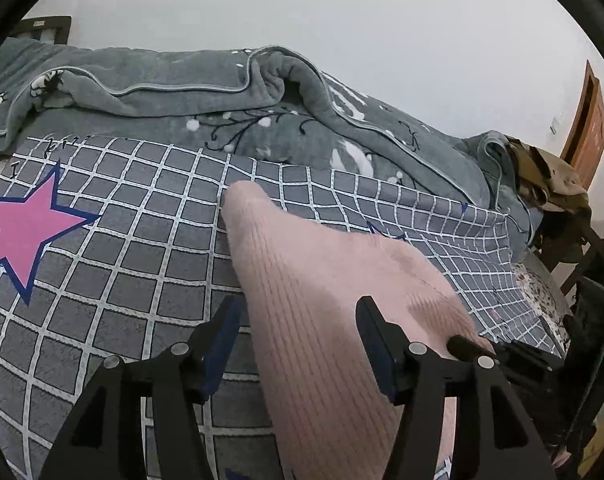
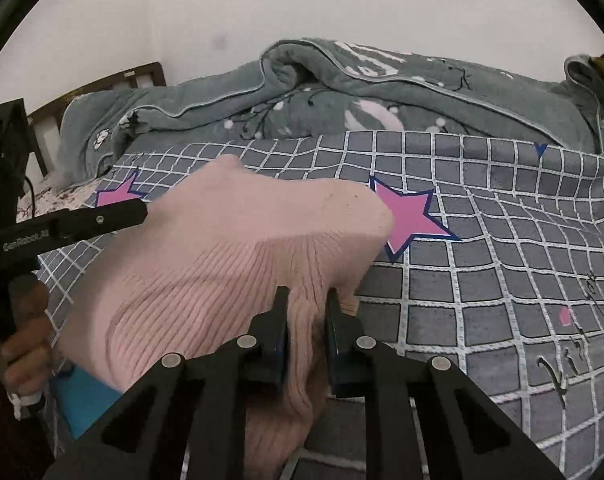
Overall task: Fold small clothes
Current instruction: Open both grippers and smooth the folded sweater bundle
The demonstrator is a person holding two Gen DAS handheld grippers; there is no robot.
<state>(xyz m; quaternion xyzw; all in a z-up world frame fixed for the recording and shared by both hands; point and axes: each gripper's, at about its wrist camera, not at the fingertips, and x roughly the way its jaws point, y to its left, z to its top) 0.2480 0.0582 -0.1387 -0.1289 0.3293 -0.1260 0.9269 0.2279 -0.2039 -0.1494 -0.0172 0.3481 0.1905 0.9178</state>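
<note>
A pink ribbed knit garment (image 1: 322,280) lies on the grey checked bedsheet (image 1: 114,280), partly lifted. In the left wrist view my left gripper (image 1: 298,312) is open, its jaws standing either side of the garment's left part, not closed on it. In the right wrist view my right gripper (image 2: 306,300) is shut on a bunched fold of the pink garment (image 2: 222,252) and holds it up off the sheet (image 2: 502,280). The left gripper's black finger (image 2: 98,220) shows at the left of that view, by the garment's far edge.
A rumpled grey-green quilt (image 1: 182,92) lies along the back of the bed by the white wall. Pink stars (image 2: 410,216) mark the sheet. A brown wooden door (image 1: 586,128) and a chair piled with olive clothes (image 1: 550,184) stand at the right. A dark headboard (image 2: 114,88) is back left.
</note>
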